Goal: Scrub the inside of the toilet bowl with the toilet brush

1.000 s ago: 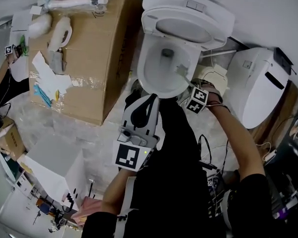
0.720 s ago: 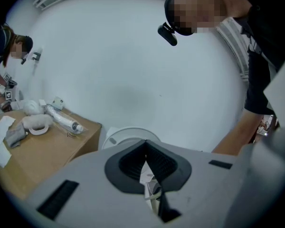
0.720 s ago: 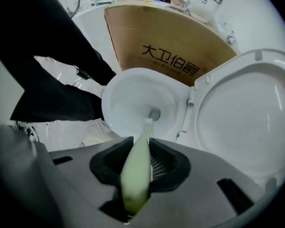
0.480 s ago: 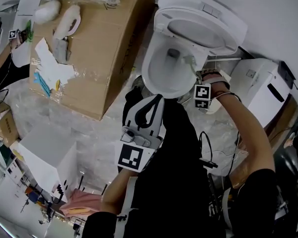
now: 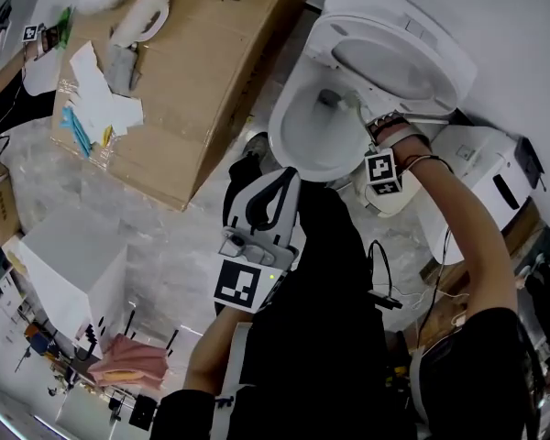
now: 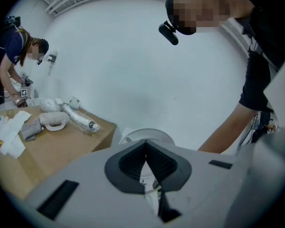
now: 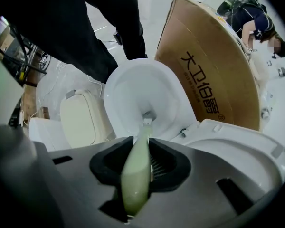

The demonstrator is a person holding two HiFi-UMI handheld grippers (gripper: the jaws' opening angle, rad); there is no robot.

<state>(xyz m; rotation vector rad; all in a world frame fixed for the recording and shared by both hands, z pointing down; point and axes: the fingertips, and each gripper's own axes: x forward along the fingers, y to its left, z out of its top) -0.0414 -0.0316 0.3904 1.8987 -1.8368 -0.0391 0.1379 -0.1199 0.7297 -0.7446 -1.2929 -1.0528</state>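
Inside the toilet bowl (image 7: 126, 87), low down by the hole at the bottom, is the far end of the toilet brush (image 7: 137, 172). The right hand-held gripper (image 7: 141, 161) holds the brush by its handle. Its two dark pads press on the handle from both sides. The handle runs straight out from between the pads and points down into the bowl. In the head view the right hand-held gripper (image 5: 365, 117) is above the right rim of the toilet bowl (image 5: 293, 159), with the person's arm stretched out behind it. The toilet brush (image 5: 337, 102) reaches from it to the middle of the bowl.

The brush is pale green and smooth. It is fat where the pads squeeze it and gets thin toward the end. At the tip there is a small white head with short bristles. The close part of the handle looks blurry.

The left hand-held gripper (image 6: 146, 161) holds nothing. Its pads are pressed together. In the head view the left hand-held gripper (image 5: 277, 186) is just in front of the bowl, close to the person's body, and does not touch the brush.

The toilet lid (image 5: 399, 58) stands up behind the bowl. A big cardboard box (image 5: 211, 81) is just beside the toilet on the left.
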